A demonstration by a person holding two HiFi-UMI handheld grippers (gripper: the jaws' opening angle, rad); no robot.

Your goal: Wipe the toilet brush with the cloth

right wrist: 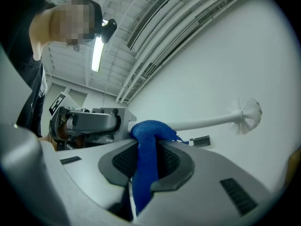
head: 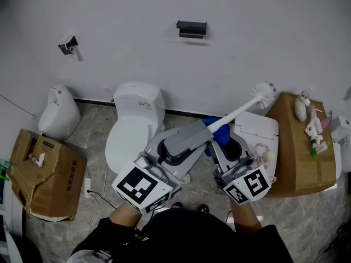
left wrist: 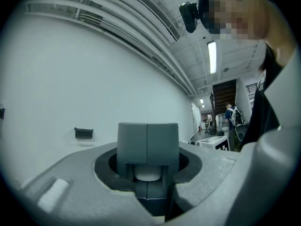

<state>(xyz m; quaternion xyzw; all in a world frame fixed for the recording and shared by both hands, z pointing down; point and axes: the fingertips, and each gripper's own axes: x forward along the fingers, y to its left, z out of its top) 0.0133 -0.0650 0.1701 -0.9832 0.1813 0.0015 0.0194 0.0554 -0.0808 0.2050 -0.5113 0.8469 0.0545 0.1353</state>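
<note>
White wall behind, toilet [head: 134, 126] at left. My left gripper [head: 197, 135] has its jaws clenched on the brush [head: 237, 113] handle, head slanting up to the right. My right gripper [head: 224, 144] jaws pinch the cloth [right wrist: 146, 147], draped over that handle.

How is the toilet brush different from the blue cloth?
The toilet brush is white, the cloth blue. The brush is stiff and straight; the cloth is soft and bent over. The left tongs grip the brush, the right tongs the cloth. Both are held up, touching at the brush's handle.
</note>
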